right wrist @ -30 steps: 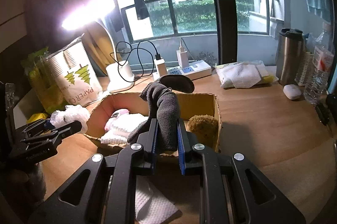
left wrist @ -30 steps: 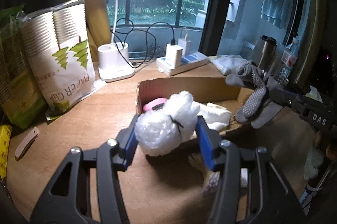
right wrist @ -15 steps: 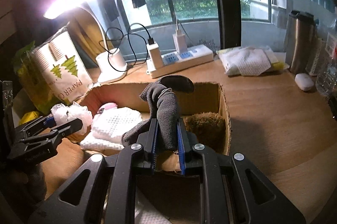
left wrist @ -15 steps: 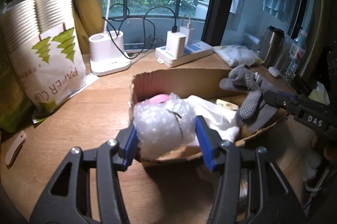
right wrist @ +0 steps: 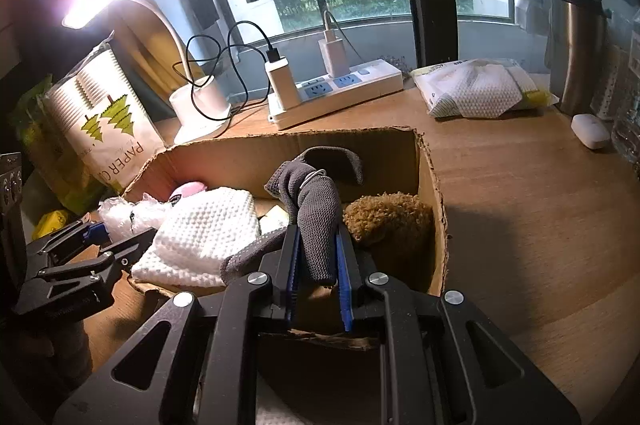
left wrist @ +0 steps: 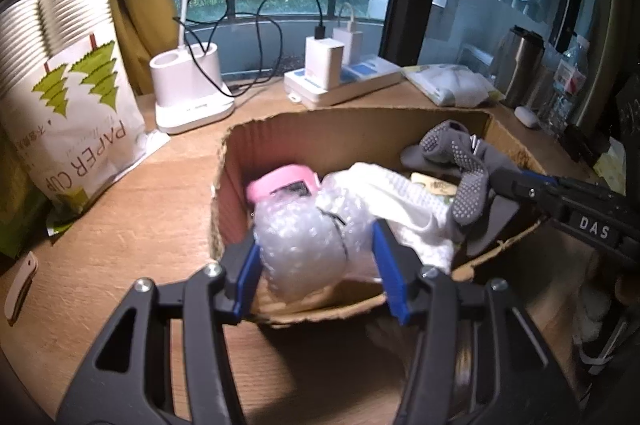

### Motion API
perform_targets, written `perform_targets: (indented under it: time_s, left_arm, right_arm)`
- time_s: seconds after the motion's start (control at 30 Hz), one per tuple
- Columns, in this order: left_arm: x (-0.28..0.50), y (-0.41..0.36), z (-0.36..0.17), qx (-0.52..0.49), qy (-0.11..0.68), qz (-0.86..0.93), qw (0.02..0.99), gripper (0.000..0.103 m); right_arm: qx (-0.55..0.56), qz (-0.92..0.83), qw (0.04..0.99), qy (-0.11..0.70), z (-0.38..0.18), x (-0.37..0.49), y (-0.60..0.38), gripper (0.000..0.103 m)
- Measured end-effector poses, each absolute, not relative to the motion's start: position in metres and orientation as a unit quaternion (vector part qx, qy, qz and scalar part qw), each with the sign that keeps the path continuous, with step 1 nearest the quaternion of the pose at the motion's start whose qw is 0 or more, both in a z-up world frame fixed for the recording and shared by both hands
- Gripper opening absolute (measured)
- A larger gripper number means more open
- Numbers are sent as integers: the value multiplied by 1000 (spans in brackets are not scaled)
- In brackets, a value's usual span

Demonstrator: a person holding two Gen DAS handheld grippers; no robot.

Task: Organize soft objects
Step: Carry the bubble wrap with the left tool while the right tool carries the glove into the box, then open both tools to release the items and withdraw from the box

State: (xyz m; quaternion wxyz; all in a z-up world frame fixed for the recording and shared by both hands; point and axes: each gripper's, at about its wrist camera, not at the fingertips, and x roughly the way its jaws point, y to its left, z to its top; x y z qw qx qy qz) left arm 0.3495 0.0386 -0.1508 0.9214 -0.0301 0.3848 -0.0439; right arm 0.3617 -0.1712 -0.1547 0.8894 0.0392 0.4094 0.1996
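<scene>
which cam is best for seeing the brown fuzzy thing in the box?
Right wrist. The brown fuzzy thing sits unobstructed in the cardboard box's right corner, just right of the grey sock clamped in the right gripper. In the left wrist view I can't make it out; the sock and white cloth cover that corner.

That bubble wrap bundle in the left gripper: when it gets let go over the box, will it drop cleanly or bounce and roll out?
The bubble wrap bundle is puffy and rounded, so probably light and springy. The left gripper is opening around it above the cardboard box. It would likely land on the white cloth and settle, though it may roll slightly.
</scene>
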Motion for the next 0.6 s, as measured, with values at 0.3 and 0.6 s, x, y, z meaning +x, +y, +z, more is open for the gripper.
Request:
perform_targets:
  time_s: [0.3, 0.6]
  left_arm:
    - [347, 36, -148, -20, 392, -39, 919, 57]
    - [335, 38, -139, -28, 383, -41, 922, 71]
  right_arm:
    - [39, 198, 886, 417, -154, 360, -170, 23]
    - [39, 199, 887, 415, -147, 350, -168, 39]
